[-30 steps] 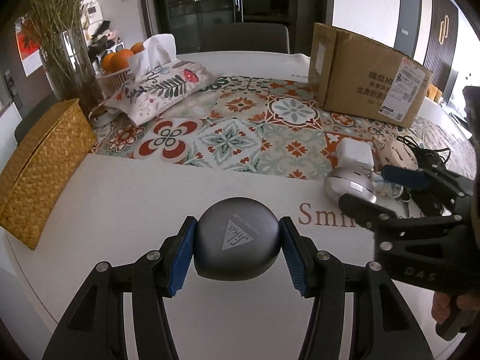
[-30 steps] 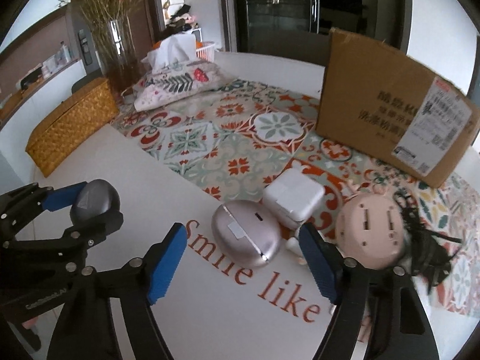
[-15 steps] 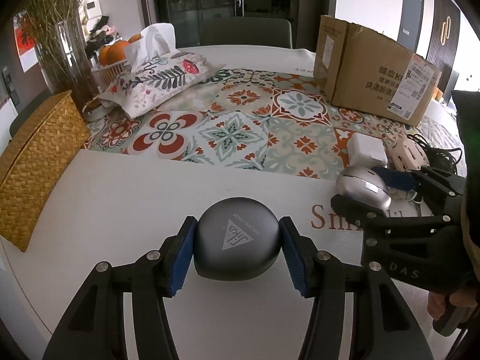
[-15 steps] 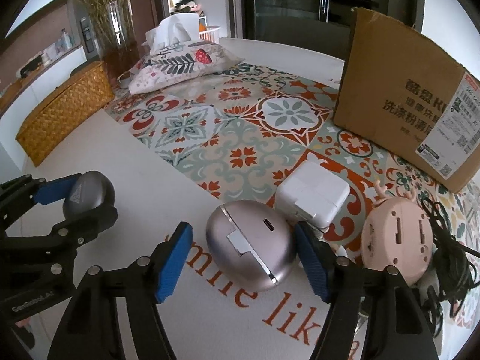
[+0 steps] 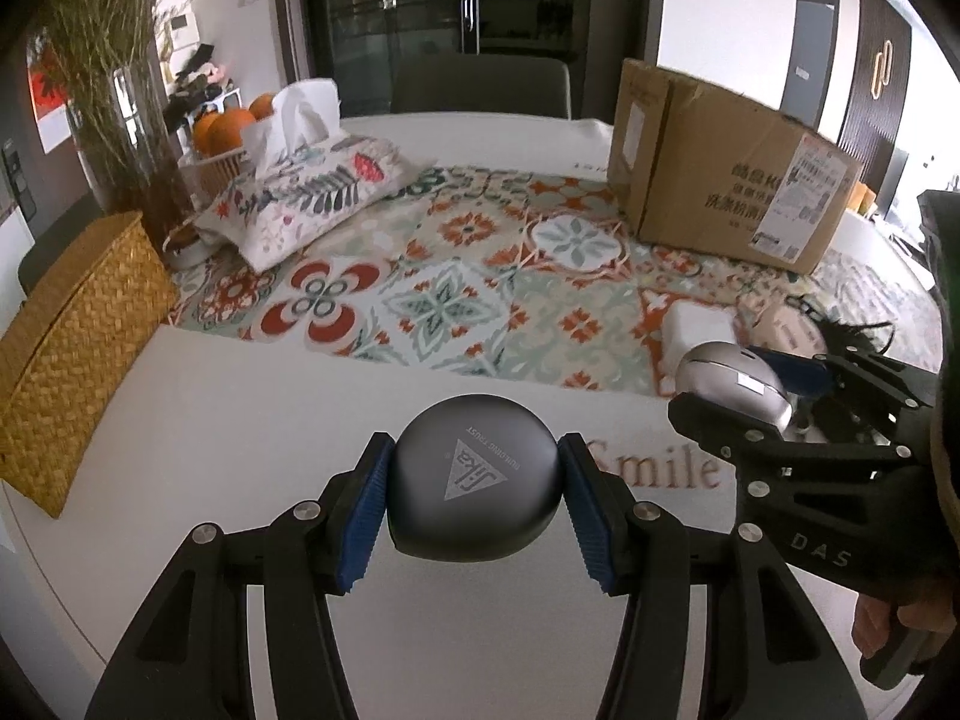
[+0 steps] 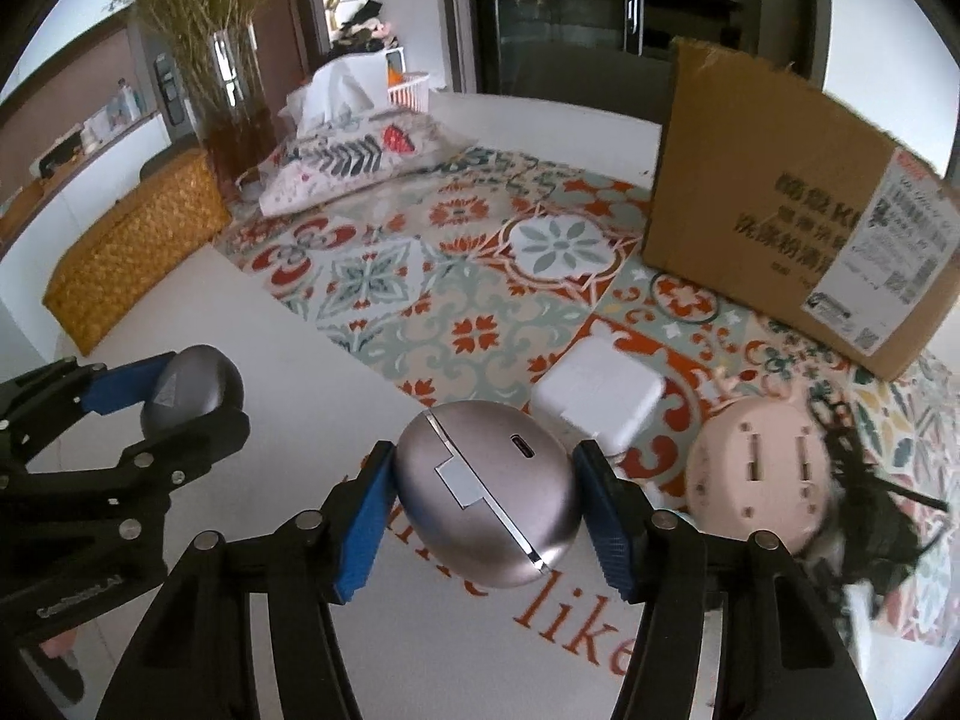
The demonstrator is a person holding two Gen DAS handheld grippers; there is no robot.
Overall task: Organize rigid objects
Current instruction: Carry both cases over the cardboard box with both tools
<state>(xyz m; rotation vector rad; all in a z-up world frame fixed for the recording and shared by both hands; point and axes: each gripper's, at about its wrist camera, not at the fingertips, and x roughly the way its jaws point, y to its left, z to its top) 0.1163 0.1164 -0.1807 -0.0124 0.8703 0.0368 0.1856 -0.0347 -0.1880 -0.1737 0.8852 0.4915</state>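
A round white table (image 5: 252, 420) with a smooth matte top is taken as the landmark; its far half is covered by a patterned mat (image 5: 456, 276) printed with tile-like floral motifs in red, teal and cream. At the far right of the table a corrugated cardboard box (image 6: 798, 222) is seen, its flaps open and a printed label on one face. At the table's left edge a rectangular woven straw box (image 5: 66, 354) is recorded, and beyond it a soft floral tissue pouch (image 5: 312, 198) with a tissue protruding.

A flat, square white charger (image 6: 594, 399) with rounded corners lies on the mat's near right part, with a round pink plug adapter (image 6: 756, 468) (two slots visible on its face) to its right, beside a tangle of black cable (image 6: 864, 492).

The right gripper (image 6: 486, 501) is observed pinching a pebble-shaped silver case (image 6: 486, 492), metallic satin finish, with a hinge seam and a port visible; both ribbed blue pads (image 6: 603, 522) are pressed against its sides, above the table's printed lettering. Whether the case touches the tabletop cannot be told.

The left gripper (image 5: 474, 498) is clamped on a rounded dark grey case (image 5: 474, 480), matte, bearing a triangular logo, held over the table's bare near part, left of the silver one.
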